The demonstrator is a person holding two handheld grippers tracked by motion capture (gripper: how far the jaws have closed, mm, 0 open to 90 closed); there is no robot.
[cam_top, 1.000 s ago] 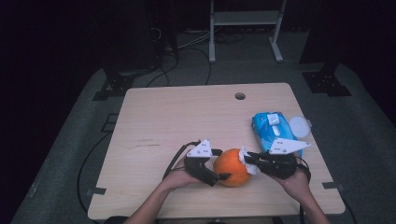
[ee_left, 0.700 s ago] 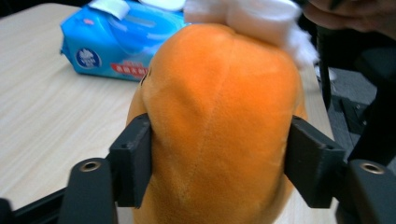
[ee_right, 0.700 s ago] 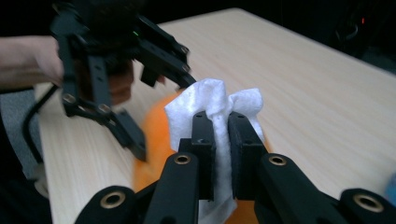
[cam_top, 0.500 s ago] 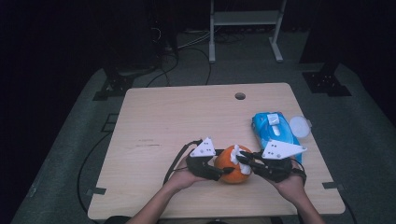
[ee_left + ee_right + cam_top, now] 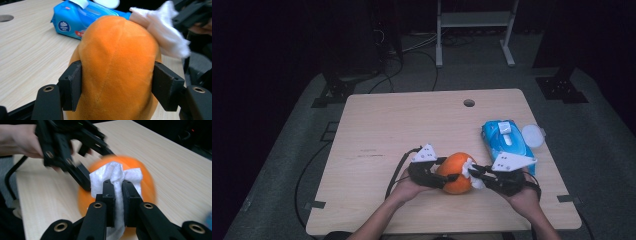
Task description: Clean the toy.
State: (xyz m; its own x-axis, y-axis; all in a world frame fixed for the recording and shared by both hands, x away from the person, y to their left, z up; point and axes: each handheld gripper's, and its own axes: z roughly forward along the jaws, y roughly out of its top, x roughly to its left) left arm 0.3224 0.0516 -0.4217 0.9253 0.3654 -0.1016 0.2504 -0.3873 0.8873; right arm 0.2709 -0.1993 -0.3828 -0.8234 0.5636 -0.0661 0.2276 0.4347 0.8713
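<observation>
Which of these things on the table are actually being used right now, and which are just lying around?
In use:
- round orange plush toy, clamped by the left gripper
- white wet wipe, pinched in the right gripper against the toy

Lying about:
- blue wet-wipe pack
- round white lid beside it
- light wooden table

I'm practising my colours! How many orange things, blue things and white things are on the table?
Orange: 1, the soft orange toy
Blue: 1, the pack of wipes
White: 2, the wipe and the round lid
Total: 4
</observation>
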